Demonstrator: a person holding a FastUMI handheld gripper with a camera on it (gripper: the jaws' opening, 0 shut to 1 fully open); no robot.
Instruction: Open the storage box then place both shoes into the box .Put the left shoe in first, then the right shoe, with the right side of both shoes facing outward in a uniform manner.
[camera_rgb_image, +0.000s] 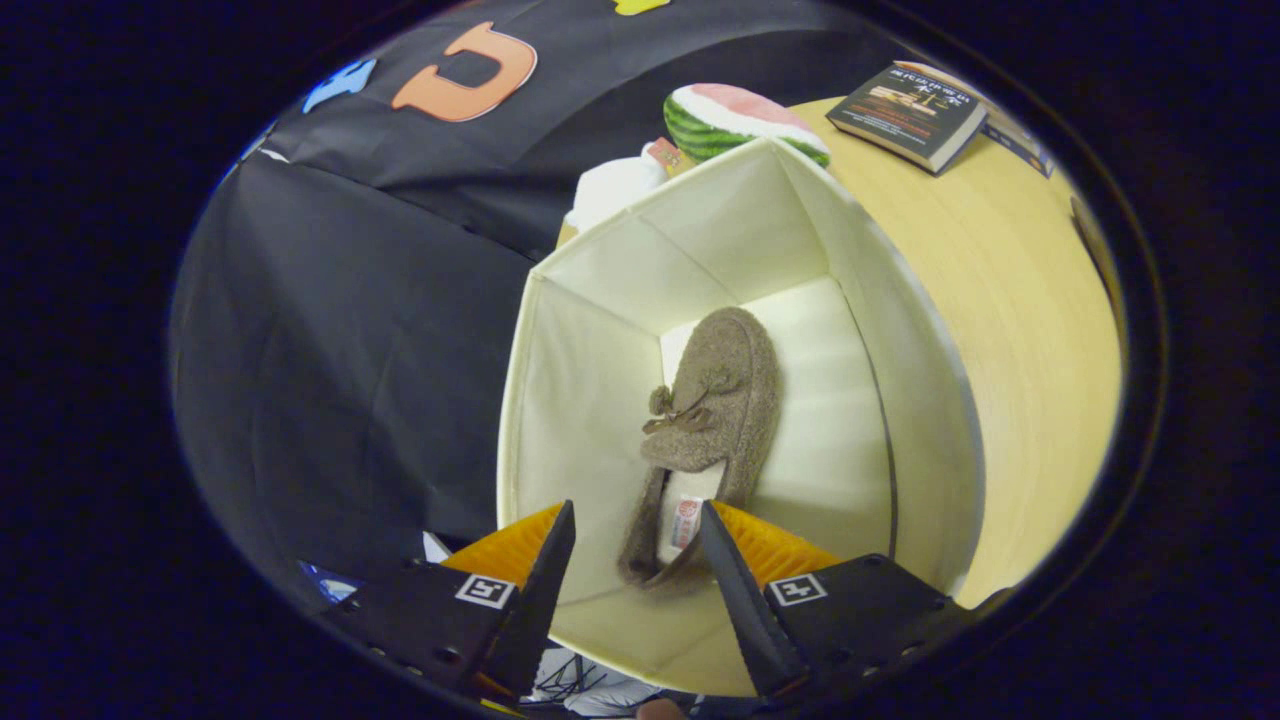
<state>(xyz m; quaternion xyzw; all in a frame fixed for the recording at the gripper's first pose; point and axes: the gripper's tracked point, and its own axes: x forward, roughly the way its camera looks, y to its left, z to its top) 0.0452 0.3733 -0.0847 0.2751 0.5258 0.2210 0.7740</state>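
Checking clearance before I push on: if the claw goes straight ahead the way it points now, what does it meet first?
Probably the brown fuzzy slipper lying inside the open storage box. The claw is open, its fingers either side of the slipper's heel end; how far above it is unclear.

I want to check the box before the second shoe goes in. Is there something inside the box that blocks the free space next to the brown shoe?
Nothing visible blocks it. The brown shoe lies alone in the open box, with bare floor beside it toward the table-side wall. The gripper is open above the shoe's heel, holding nothing.
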